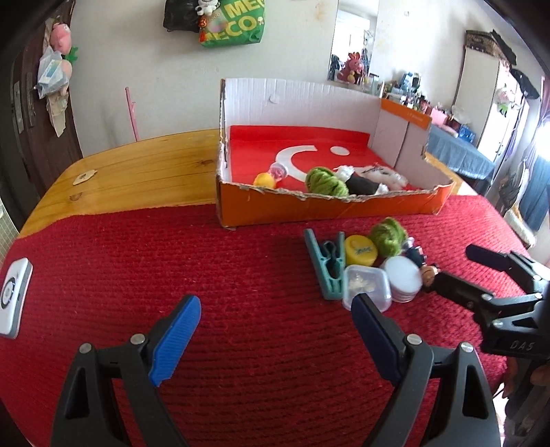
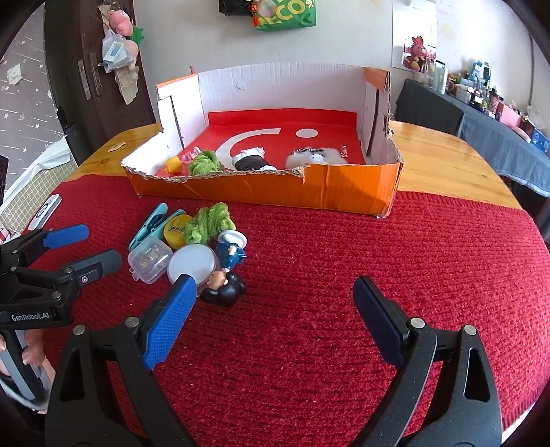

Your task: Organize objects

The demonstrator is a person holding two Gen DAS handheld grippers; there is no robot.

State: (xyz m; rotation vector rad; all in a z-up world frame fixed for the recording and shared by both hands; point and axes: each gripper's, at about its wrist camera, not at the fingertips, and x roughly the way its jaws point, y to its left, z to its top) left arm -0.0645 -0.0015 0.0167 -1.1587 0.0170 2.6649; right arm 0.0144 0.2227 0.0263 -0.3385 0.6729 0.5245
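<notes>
Both the left gripper (image 1: pixel 275 330) and right gripper (image 2: pixel 275 319) hover with jaws wide and empty over the red woven mat, flanking a small cluster, perhaps toys, beside the torn orange cardboard box (image 2: pixel 343 192) meant to collect them.

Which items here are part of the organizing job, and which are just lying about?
Part of the job: orange box; teal clothespin; yellow lid; green yarn ball; clear plastic case; white round pads; two small figurines.

Lying about: white device; hanging green bag; plush toys on the door.
</notes>
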